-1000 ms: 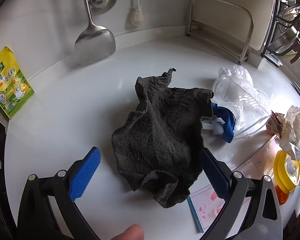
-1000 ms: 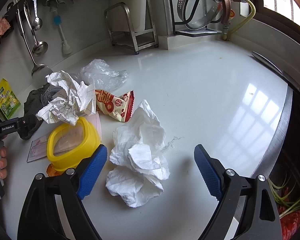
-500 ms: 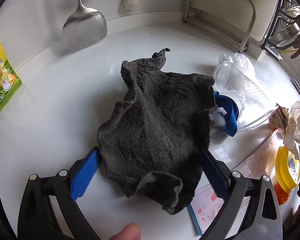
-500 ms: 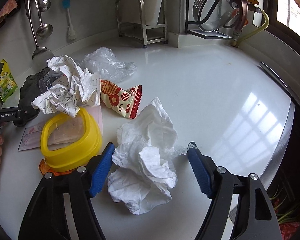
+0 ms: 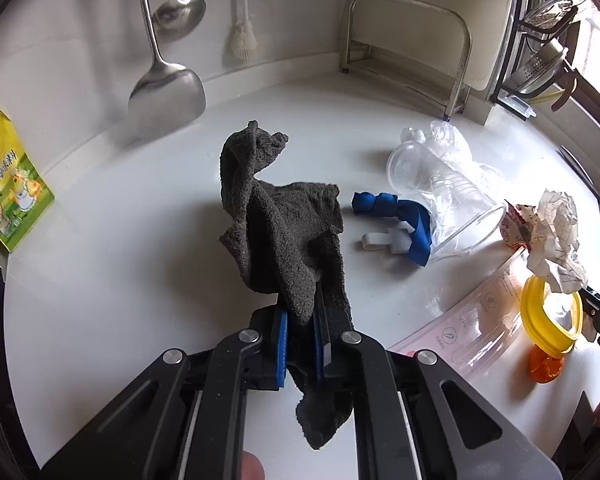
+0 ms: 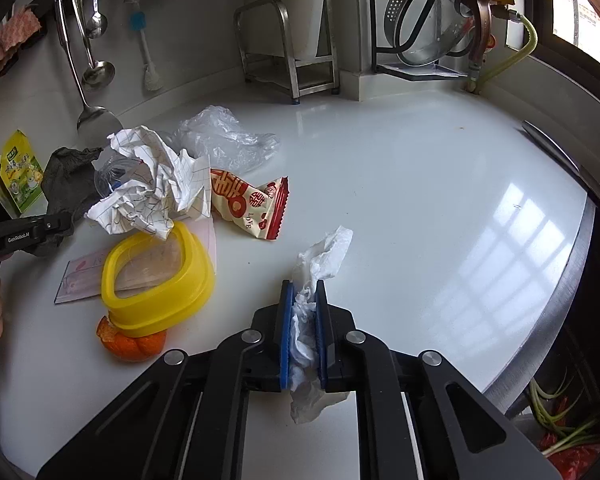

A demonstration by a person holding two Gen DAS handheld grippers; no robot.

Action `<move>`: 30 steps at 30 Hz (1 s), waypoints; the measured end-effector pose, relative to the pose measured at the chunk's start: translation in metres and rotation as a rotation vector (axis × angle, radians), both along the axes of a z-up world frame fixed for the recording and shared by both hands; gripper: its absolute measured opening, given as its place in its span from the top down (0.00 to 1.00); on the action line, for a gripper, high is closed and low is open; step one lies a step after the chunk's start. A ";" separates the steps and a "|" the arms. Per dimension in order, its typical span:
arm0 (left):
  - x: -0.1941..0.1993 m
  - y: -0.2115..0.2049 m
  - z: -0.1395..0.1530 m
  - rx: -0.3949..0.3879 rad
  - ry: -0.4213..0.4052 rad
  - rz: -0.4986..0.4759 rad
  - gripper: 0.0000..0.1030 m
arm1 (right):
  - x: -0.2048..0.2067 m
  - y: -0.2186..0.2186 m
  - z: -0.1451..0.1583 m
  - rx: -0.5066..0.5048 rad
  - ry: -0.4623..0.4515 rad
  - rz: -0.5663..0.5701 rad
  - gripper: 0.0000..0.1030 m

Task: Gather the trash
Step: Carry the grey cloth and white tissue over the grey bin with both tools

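Note:
My left gripper [image 5: 300, 320] is shut on a dark grey rag [image 5: 284, 232], which bunches up between the blue pads and trails onto the white counter. My right gripper [image 6: 303, 300] is shut on a crumpled white tissue [image 6: 320, 264], squeezed between its pads. Other trash lies between them: a ball of lined paper [image 6: 148, 184], a red-and-cream snack wrapper [image 6: 252, 204], a clear plastic bag [image 6: 224, 140], a clear plastic cup [image 5: 440, 200] and a blue strap with a white clip [image 5: 396, 220]. The rag [image 6: 66, 176] also shows in the right wrist view.
A yellow-rimmed lid [image 6: 156, 280] rests on orange peel [image 6: 132, 344] and a flat plastic sleeve [image 5: 472, 328]. A yellow-green seasoning packet [image 5: 8, 184] stands at the left. A spatula [image 5: 168, 92], ladle and brush hang on the wall. A steel rack [image 5: 412, 52] stands at the back. The counter edge [image 6: 556, 320] runs on the right.
Both grippers have closed: the left on the grey rag, gathering it up, the right on the white tissue, squeezing it narrow. The blue strap and white clip are now uncovered.

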State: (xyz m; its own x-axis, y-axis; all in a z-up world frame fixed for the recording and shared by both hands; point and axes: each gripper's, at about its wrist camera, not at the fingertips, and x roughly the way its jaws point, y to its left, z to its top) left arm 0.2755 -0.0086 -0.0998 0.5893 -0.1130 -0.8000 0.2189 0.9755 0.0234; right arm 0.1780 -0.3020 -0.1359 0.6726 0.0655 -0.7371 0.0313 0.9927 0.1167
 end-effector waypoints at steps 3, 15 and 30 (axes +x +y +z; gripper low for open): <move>-0.007 0.003 0.015 0.000 -0.034 0.014 0.91 | -0.004 0.002 0.006 0.013 -0.012 0.006 0.91; -0.055 0.013 0.051 0.008 -0.102 0.029 0.91 | -0.038 0.006 0.036 0.051 -0.064 0.012 0.91; -0.191 0.003 0.111 -0.060 -0.206 -0.059 0.91 | -0.155 0.027 0.070 0.065 -0.146 0.047 0.91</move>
